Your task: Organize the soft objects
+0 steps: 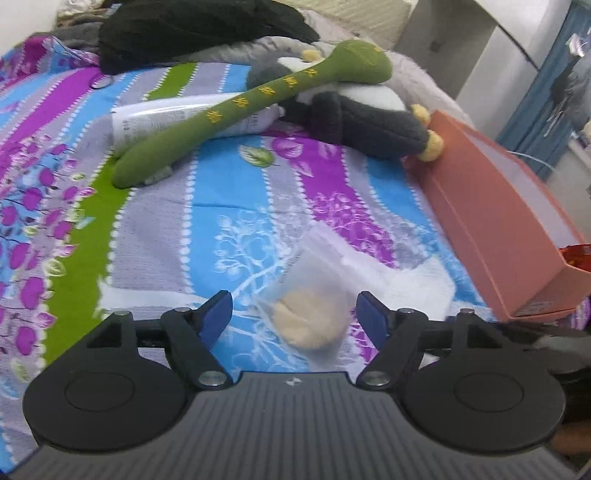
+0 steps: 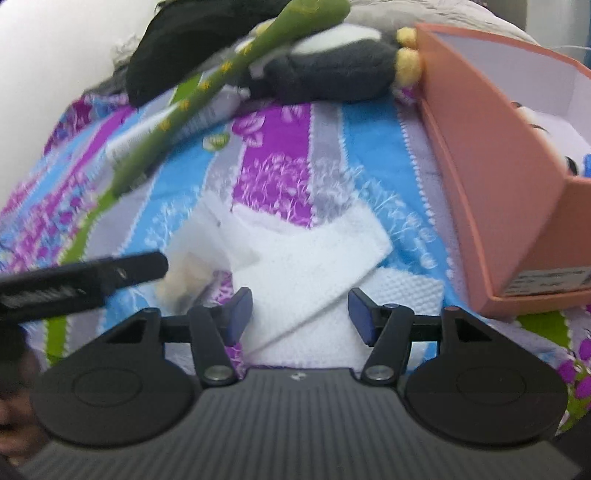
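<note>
Left gripper (image 1: pixel 295 317): jaws standing apart, gripping nothing; it is hovering over a small clear bag (image 1: pixel 314 295) with a pale fluffy lump inside, lying on the sheet between the blue pads.
Right gripper (image 2: pixel 301 317): jaws apart as well, holding nothing; it is hanging just above a folded white tissue (image 2: pixel 317 258), with no pad pressing on it.
Orange box (image 2: pixel 495 177): sitting open at the right edge of the floral bedsheet (image 1: pixel 147 229); a white soft toy (image 2: pixel 561 144) is already lying inside.
Still out: a green plush snake (image 1: pixel 229 110) is lying across a white tube (image 1: pixel 155 118) and a grey-and-white plush penguin (image 1: pixel 362 118), whose yellow feet are touching the box's far end.
Progress: seemingly early to midway; one toy is boxed, while the bag, tissue, snake and penguin are still waiting on the bed.
Behind: a black garment (image 1: pixel 192 29) is heaped at the far end.
</note>
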Demonstrator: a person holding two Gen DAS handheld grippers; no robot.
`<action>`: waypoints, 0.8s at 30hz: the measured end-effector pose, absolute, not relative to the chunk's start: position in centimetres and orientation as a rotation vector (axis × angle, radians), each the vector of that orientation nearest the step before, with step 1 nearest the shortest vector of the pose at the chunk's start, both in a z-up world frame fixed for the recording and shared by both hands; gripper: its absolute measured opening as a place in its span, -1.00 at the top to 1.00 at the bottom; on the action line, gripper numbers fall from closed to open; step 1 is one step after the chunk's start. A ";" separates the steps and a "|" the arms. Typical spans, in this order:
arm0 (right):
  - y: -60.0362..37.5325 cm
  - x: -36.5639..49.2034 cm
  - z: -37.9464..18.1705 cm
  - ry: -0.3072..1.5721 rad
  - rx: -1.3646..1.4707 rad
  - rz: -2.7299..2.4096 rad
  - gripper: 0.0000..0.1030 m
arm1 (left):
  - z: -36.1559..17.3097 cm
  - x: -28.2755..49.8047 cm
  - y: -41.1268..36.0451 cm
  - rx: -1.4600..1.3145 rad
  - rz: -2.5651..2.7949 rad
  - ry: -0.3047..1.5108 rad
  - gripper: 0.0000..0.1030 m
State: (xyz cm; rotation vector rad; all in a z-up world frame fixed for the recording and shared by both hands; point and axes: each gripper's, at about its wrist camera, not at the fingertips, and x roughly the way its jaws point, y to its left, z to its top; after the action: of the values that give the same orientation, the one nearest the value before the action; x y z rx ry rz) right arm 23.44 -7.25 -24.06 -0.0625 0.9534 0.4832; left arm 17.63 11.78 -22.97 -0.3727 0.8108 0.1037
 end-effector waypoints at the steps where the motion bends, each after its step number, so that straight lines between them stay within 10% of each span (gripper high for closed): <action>1: -7.1 23.3 -24.3 0.944 -0.073 0.481 -0.19 | -23.2 17.8 11.6 -0.371 0.089 0.815 -0.52; 9: -6.2 22.5 -24.4 0.930 -0.162 0.540 -0.07 | -24.0 18.9 11.1 -0.303 0.030 0.834 -0.52; 17: -6.5 22.3 -24.1 0.928 -0.107 0.557 0.74 | -24.1 19.8 10.7 -0.202 -0.026 0.848 -0.52; 24: -7.7 22.2 -23.6 0.932 -0.048 0.548 0.78 | -24.5 21.0 9.2 -0.062 -0.065 0.872 -0.52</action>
State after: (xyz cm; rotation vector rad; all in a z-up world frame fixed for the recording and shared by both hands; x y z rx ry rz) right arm 22.23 -7.67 -23.62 -0.0477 0.9323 0.5483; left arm 21.03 9.20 -24.50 -0.0625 0.8719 -0.0651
